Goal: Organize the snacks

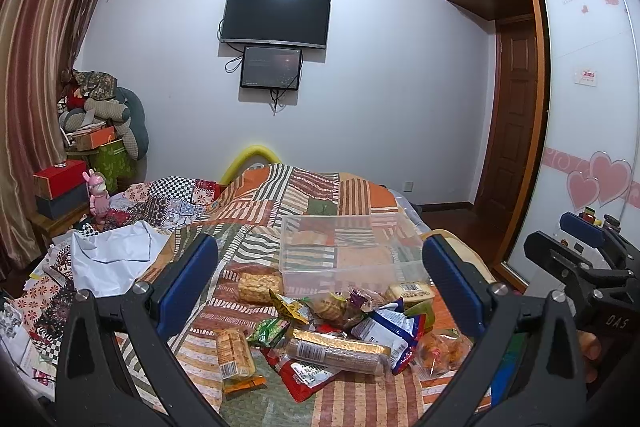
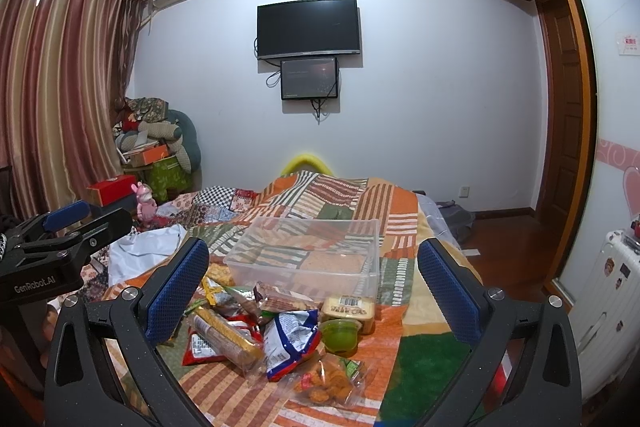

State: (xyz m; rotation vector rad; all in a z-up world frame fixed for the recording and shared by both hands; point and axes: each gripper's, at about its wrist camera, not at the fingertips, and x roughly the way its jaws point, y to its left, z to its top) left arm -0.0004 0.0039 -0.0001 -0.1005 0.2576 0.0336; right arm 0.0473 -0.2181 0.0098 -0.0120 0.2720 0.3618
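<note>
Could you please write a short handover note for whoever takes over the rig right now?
Left gripper: open, holding nothing, above the snacks.
Right gripper: open, holding nothing, beside it.
Clear bin: on the bed quilt, behind the pile; looks empty.
Snacks: loose in front of the bin, including a blue bag, green cup, long cracker pack and red packet.
Done: nothing binned.
Left: move every snack into the bin.
</note>
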